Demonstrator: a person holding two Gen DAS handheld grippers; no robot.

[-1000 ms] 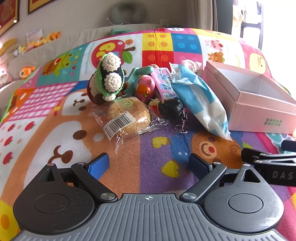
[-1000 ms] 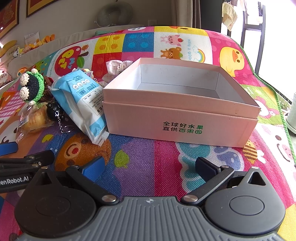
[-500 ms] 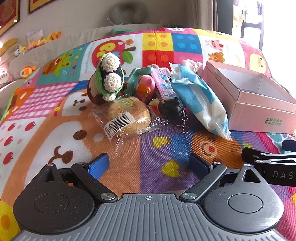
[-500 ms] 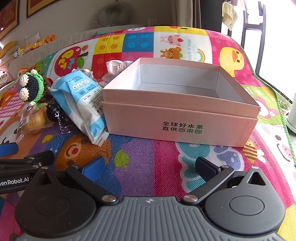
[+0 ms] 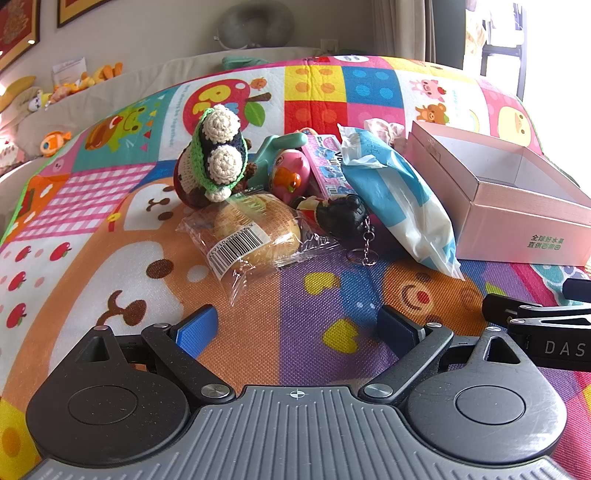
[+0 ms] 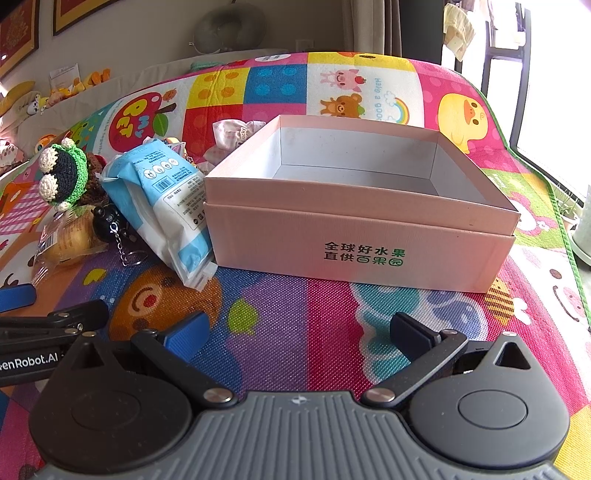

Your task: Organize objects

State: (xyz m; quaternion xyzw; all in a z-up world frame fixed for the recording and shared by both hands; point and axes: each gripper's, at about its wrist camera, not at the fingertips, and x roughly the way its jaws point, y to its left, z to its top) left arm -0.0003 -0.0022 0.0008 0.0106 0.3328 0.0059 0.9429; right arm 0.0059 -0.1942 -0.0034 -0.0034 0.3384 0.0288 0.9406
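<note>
A bright cartoon play mat (image 5: 122,236) covers the surface under my rig. My left gripper (image 5: 299,326) hangs spread and empty over it; my right gripper (image 6: 299,328) is equally wide apart, pinching nothing. Ahead of the right one sits the pink box (image 6: 354,236), open. Left of the box, touching it, leans a blue-white pouch (image 5: 399,199), then a black keychain figure (image 5: 341,218), wrapped bread (image 5: 255,236) and a crocheted doll (image 5: 216,162).

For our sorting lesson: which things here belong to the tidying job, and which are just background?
Job:
pink box
blue-white pack
wrapped bun
crochet toy
black keychain
pink bird toy

Background:
play mat
plush toys
framed pictures
</note>
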